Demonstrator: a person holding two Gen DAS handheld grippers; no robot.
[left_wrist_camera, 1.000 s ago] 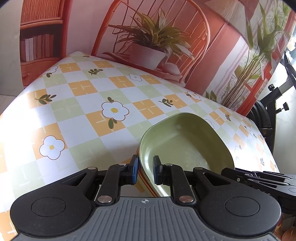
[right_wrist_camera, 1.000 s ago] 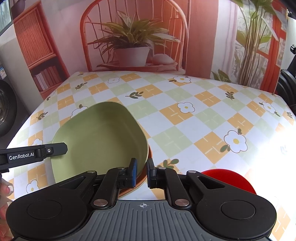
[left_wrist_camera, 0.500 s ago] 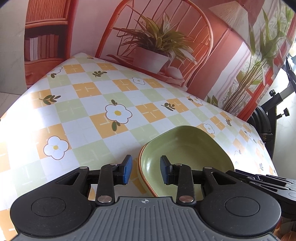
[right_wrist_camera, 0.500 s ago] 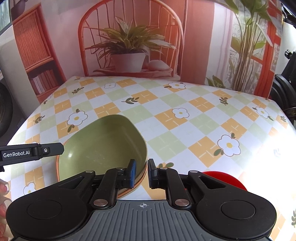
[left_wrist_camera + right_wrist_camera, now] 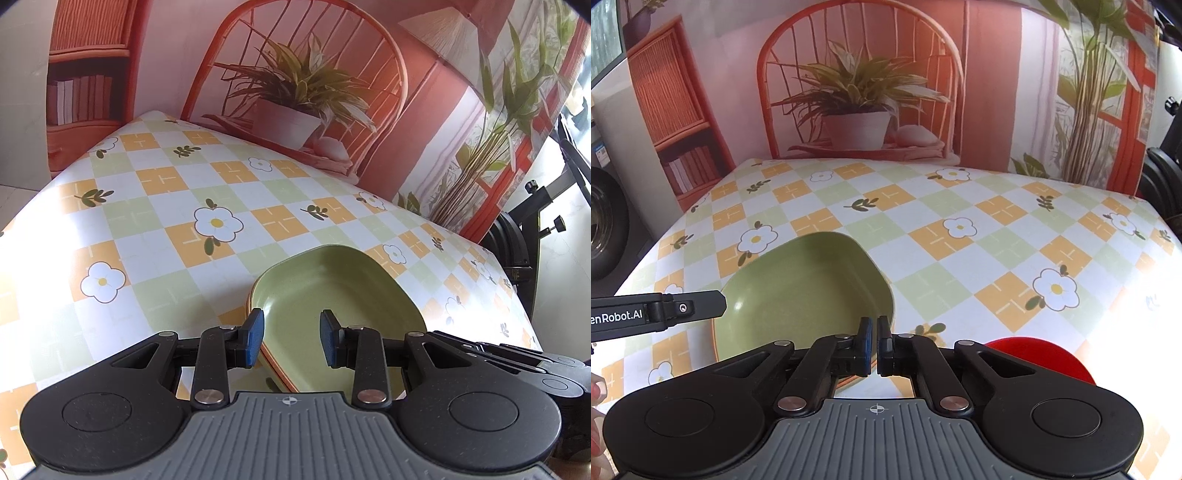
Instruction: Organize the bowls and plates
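My left gripper (image 5: 291,341) stood with its jaws spread wide and empty, the blue pads (image 5: 255,338) hanging over the near rim of the green dish (image 5: 332,284), one pad outside the rim, the other above the inside. My right gripper (image 5: 877,347) had its jaws drawn almost together with only a thin slit between them, and nothing in it; they sat just at the dish's (image 5: 798,295) near right edge. The dish lay flat on the checked tablecloth (image 5: 155,221), with an orange rim of something beneath it showing along its near side. A red round thing (image 5: 1038,356) lay close to my right, partly hidden behind the gripper. Beyond the dish the cloth ran bare to the far edge, where the printed backdrop (image 5: 860,92) of a chair and a potted plant stood upright. The table's left edge dropped off near the dish.
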